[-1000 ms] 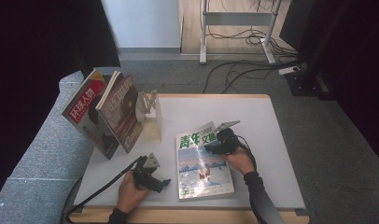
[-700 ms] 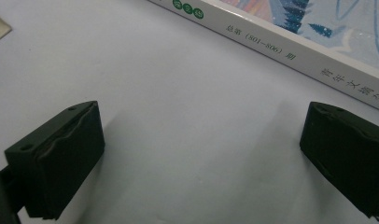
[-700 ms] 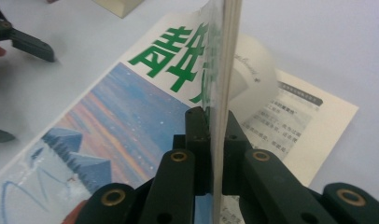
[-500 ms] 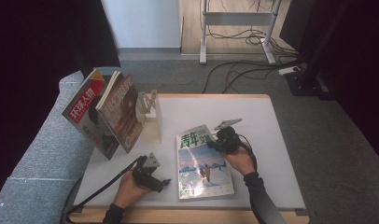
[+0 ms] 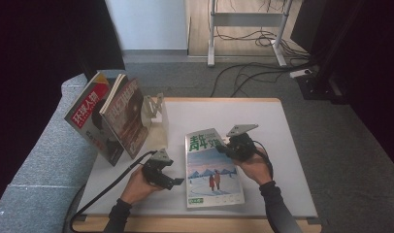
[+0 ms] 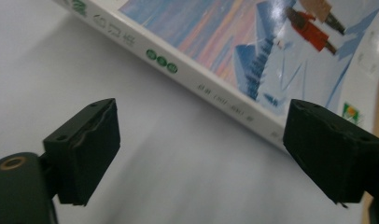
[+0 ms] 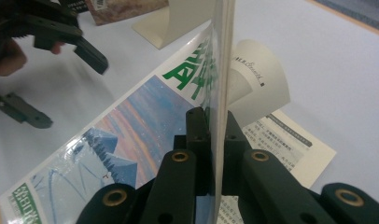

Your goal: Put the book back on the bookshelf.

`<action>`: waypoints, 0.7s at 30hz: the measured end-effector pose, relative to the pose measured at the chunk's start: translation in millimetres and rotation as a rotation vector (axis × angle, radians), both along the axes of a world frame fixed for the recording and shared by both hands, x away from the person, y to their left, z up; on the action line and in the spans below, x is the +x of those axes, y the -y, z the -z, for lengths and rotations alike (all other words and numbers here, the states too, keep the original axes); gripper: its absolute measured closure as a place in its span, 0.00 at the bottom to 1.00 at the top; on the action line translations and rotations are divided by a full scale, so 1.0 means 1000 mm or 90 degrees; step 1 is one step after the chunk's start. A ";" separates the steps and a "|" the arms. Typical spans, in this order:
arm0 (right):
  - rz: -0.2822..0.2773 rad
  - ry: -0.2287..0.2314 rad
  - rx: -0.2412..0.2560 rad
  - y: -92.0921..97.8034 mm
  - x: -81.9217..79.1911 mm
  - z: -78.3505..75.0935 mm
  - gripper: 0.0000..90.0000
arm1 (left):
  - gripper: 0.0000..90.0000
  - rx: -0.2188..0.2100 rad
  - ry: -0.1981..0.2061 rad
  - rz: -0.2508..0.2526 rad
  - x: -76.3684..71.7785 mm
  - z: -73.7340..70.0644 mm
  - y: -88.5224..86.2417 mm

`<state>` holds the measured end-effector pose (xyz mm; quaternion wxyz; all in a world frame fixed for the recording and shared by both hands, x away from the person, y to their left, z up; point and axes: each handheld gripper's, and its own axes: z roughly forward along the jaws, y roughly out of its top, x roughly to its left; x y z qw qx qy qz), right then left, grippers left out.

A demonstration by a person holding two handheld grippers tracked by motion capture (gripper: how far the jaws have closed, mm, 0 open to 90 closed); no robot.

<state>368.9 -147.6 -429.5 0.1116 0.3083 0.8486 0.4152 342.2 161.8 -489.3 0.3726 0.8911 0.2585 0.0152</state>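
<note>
A magazine (image 5: 212,170) with a snowy mountain cover and green title lies on the white table (image 5: 277,121). My right gripper (image 5: 225,147) is shut on the cover's right edge and holds that edge raised. In the right gripper view the cover (image 7: 145,126) stands on edge between the jaws of the right gripper (image 7: 218,126), and inner pages (image 7: 283,142) lie flat below. My left gripper (image 5: 178,182) is open just left of the spine. The spine (image 6: 215,88) crosses ahead of the left gripper (image 6: 204,140), whose right jaw reaches it. The left gripper (image 7: 73,93) also appears beyond the cover.
Two magazines (image 5: 112,121) lean in a stand at the table's left, against a cream bookend (image 5: 156,114). A grey sofa arm (image 5: 35,165) runs along the table's left side. Cables and a metal frame (image 5: 248,29) lie on the floor beyond.
My left gripper has edged right and forward toward the magazine's spine. The right gripper has held its grip on the cover with little movement.
</note>
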 end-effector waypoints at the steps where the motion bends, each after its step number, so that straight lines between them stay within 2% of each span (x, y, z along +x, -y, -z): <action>1: -0.003 0.004 0.000 0.001 -0.002 -0.003 0.95 | 0.13 -0.004 -0.004 0.003 0.001 0.000 0.002; 6: -0.008 0.018 0.000 0.003 -0.010 -0.011 0.95 | 0.15 0.004 -0.022 0.045 0.005 -0.001 0.017; 10: -0.012 0.027 0.001 0.005 -0.015 -0.016 0.95 | 0.16 0.002 -0.040 0.058 0.007 0.003 0.025; 15: -0.013 0.032 0.004 0.007 -0.018 -0.018 0.95 | 0.16 0.011 -0.051 0.078 0.011 0.008 0.034; 18: -0.014 0.035 0.007 0.008 -0.020 -0.019 0.95 | 0.18 -0.006 -0.068 0.084 0.015 0.010 0.037; 21: -0.015 0.035 0.009 0.008 -0.021 -0.020 0.95 | 0.18 -0.010 -0.081 0.091 0.018 0.012 0.039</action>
